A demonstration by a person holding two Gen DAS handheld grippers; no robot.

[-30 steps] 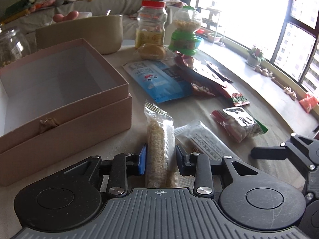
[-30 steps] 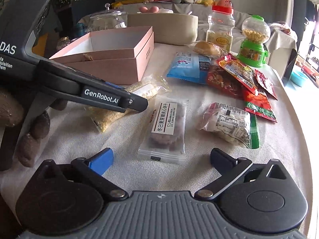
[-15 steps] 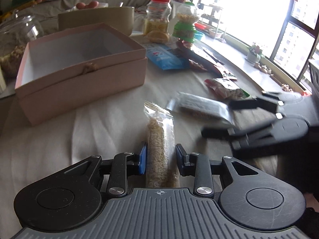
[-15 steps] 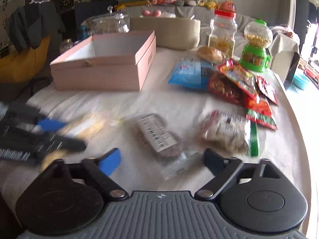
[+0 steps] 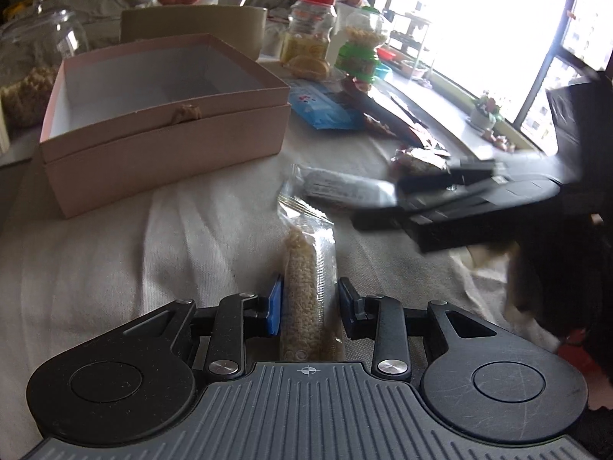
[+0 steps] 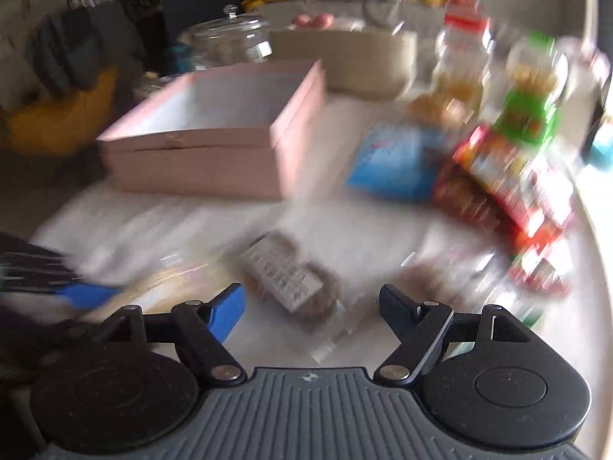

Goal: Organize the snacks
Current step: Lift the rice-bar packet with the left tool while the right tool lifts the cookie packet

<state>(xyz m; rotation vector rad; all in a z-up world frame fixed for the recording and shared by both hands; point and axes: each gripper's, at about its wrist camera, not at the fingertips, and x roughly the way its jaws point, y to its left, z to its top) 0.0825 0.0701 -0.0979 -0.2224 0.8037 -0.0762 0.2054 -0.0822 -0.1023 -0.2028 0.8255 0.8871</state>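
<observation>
At the far left of the left wrist view a glass jar (image 5: 36, 65) stands at the edge of the counter (image 5: 115, 253), which is covered with a pale cloth. Next to it sits the open pink box (image 5: 164, 115), its white inside showing nothing in it, with a beige container (image 5: 191, 25) behind. In the middle foreground the left gripper (image 5: 308, 306) has its jaws clenched on the near end of a clear packet of puffed grain (image 5: 306, 280), which points away from the camera over the cloth. Just beyond its far tip lies a clear packet with a white label (image 5: 341, 188), and the blurred right gripper (image 5: 421, 207) reaches in from the right at that packet. Further back a blue pouch (image 5: 325, 109), a red-capped jar (image 5: 308, 27) and a green candy dispenser (image 5: 362, 50) stand towards the bright window. The right wrist view is heavily blurred. At its left edge the left gripper's blue finger (image 6: 90, 293) shows with the grain packet (image 6: 172, 287) beside it. The pink box (image 6: 214, 134) sits upper left of centre. The right gripper (image 6: 310, 306) has its jaws closing, still wide apart, with the labelled packet (image 6: 285, 281) lying between them on the counter; whether either pad touches it cannot be told. To the right lie the blue pouch (image 6: 398, 165) and a heap of red snack bags (image 6: 509, 188).
</observation>
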